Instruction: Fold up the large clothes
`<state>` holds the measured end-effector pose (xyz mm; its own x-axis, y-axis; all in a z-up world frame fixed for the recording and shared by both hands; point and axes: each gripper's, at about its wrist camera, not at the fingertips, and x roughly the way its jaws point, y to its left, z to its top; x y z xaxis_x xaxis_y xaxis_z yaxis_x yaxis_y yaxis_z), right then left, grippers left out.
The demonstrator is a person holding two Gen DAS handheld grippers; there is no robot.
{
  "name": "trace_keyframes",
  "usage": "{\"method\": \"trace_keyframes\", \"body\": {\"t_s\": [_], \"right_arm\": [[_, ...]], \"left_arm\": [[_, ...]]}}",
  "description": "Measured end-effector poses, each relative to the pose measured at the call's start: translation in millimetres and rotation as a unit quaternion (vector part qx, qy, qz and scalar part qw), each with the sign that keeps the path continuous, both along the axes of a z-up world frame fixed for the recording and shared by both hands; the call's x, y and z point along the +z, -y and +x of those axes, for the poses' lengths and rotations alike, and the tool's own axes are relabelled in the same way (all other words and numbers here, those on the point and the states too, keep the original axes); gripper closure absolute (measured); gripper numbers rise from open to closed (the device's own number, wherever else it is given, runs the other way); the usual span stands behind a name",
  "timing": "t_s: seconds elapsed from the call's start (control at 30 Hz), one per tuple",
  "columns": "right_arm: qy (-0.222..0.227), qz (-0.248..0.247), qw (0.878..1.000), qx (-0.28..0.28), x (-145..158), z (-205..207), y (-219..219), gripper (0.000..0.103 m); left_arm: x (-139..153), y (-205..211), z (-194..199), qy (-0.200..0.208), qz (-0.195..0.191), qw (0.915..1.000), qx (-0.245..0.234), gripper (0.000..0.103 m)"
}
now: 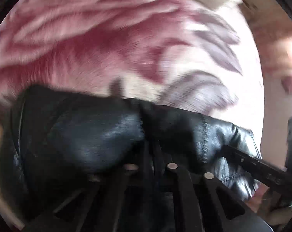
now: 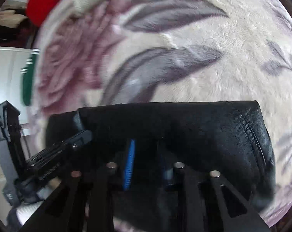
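Steeply downward, both grippers point side by side at a black leather jacket (image 2: 194, 131) lying on the floral blanket (image 2: 204, 58). Left gripper (image 1: 151, 154) and right gripper (image 2: 146, 154) each pinch its leather, jaws nearly closed.

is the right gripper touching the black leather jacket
Touching. In the right wrist view the right gripper is closed on a fold of the black leather jacket, with the material bunched between the fingers above the floral blanket.
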<state>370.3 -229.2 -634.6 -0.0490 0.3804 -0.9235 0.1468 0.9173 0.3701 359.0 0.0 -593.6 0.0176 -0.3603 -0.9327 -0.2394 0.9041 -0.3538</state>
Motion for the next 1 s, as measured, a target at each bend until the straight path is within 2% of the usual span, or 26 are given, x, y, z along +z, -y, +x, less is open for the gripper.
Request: {"method": "trace_keyframes", "body": {"t_s": [0.03, 0.13, 0.23, 0.37, 0.53, 0.63, 0.7, 0.73, 0.8, 0.83, 0.87, 0.93, 0.97, 1.0], "right_arm": [[-0.014, -0.01, 1.0, -0.012, -15, 6, 7, 0.103], [-0.051, 0.052, 0.995, -0.066, -42, 10, 31, 0.103], [-0.059, 0.074, 0.993, -0.078, -45, 10, 42, 0.103], [-0.066, 0.124, 0.98, -0.139, -43, -5, 85, 0.103], [-0.046, 0.089, 0.976, -0.196, -35, -27, 152, 0.103], [-0.051, 0.087, 0.978, -0.18, -36, -31, 158, 0.103], [-0.035, 0.074, 0.985, -0.151, -22, -26, 151, 0.103], [-0.025, 0.07, 0.986, -0.147, -14, -23, 147, 0.099], [0.008, 0.092, 0.982, -0.162, 6, -22, 156, 0.07], [0.022, 0.115, 0.976, -0.185, 13, -25, 169, 0.04], [0.026, 0.125, 0.97, -0.207, 13, -27, 174, 0.027], [0.012, 0.138, 0.96, -0.241, 1, -33, 193, 0.027], [0.001, 0.145, 0.958, -0.248, -9, -31, 193, 0.027], [-0.012, 0.151, 0.956, -0.251, -18, -31, 194, 0.027]], "left_arm": [[-9, -11, 1, -0.004, -0.036, 0.9992, 0.017, 0.099], [-13, -23, 0, 0.001, -0.072, 0.9973, 0.01, 0.099], [-10, -36, -4, 0.003, -0.088, 0.9959, 0.022, 0.099], [8, -75, -21, 0.015, -0.108, 0.9921, 0.061, 0.099], [17, -100, -34, 0.022, -0.102, 0.9927, 0.061, 0.099], [27, -105, -34, 0.021, -0.095, 0.9929, 0.069, 0.099], [51, -114, -33, 0.045, -0.066, 0.9941, 0.073, 0.099], [60, -118, -30, 0.057, -0.055, 0.9938, 0.078, 0.099], [68, -131, -25, 0.069, -0.055, 0.9919, 0.092, 0.08], [65, -138, -21, 0.072, -0.066, 0.9905, 0.097, 0.048], [59, -142, -15, 0.071, -0.071, 0.99, 0.099, 0.021], [40, -139, -3, 0.048, -0.061, 0.9932, 0.086, 0.02], [27, -132, 3, 0.029, -0.07, 0.9945, 0.072, 0.02], [16, -125, 8, 0.015, -0.061, 0.9962, 0.06, 0.021]]}}
